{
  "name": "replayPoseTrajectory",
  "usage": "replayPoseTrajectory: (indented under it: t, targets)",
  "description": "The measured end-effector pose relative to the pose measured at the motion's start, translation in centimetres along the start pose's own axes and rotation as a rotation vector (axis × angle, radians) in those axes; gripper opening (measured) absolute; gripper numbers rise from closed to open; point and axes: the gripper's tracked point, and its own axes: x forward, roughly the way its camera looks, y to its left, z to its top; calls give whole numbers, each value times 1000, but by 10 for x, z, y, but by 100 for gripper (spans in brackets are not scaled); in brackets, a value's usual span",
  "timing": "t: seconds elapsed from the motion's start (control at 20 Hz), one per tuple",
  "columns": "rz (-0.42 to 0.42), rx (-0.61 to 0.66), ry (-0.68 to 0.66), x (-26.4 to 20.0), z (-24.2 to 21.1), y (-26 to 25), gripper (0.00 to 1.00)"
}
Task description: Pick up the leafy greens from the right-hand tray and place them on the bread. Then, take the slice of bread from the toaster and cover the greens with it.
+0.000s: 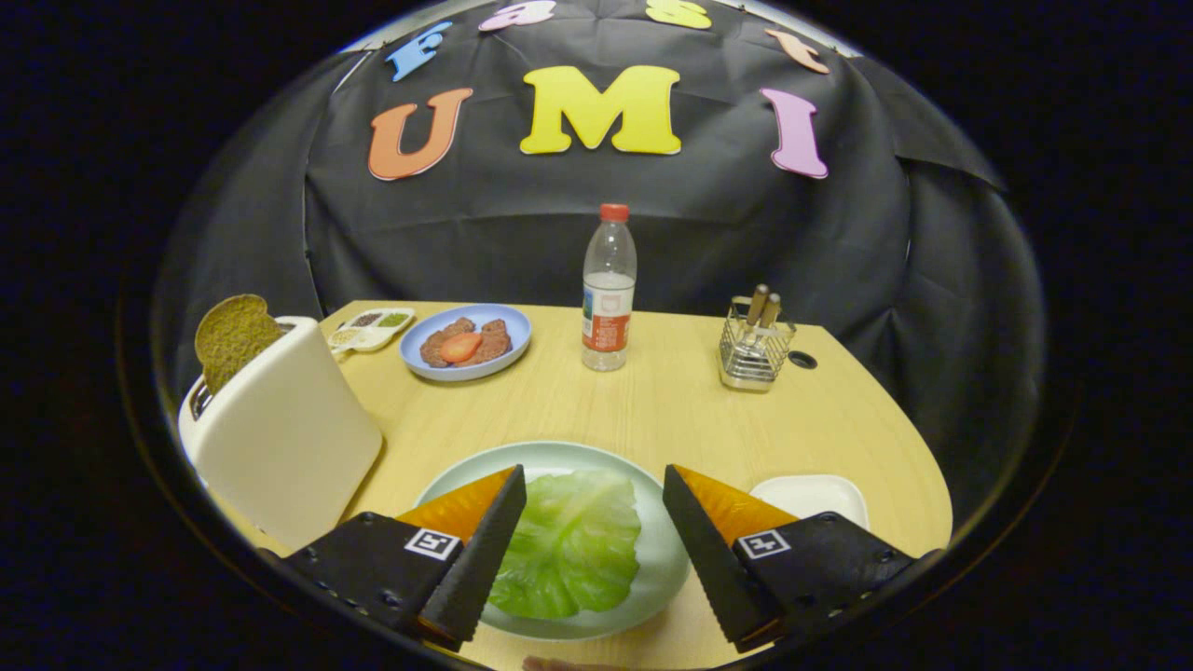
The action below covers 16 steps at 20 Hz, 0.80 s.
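A green lettuce leaf (573,550) lies flat on a pale green plate (559,449) at the table's near edge. Whatever lies under the leaf is hidden by it. My gripper (594,475) is open, with one finger on each side of the leaf and nothing between the pads. To the left of the plate stands a cream toaster (280,438), and a brown slice of bread (228,340) sticks up out of its slot. Just beyond the right finger sits a small white tray (809,494).
A blue plate (424,368) with patties and a tomato slice stands far left, beside a small seasoning tray (371,328). At the table's back middle is a water bottle (609,298). A wire utensil holder (753,349) stands back right.
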Motion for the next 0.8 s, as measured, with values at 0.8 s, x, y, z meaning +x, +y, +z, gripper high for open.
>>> replayPoseTrajectory:
  t: [0.8]
  targets:
    - [57, 86, -224, -128, 91, 122, 95]
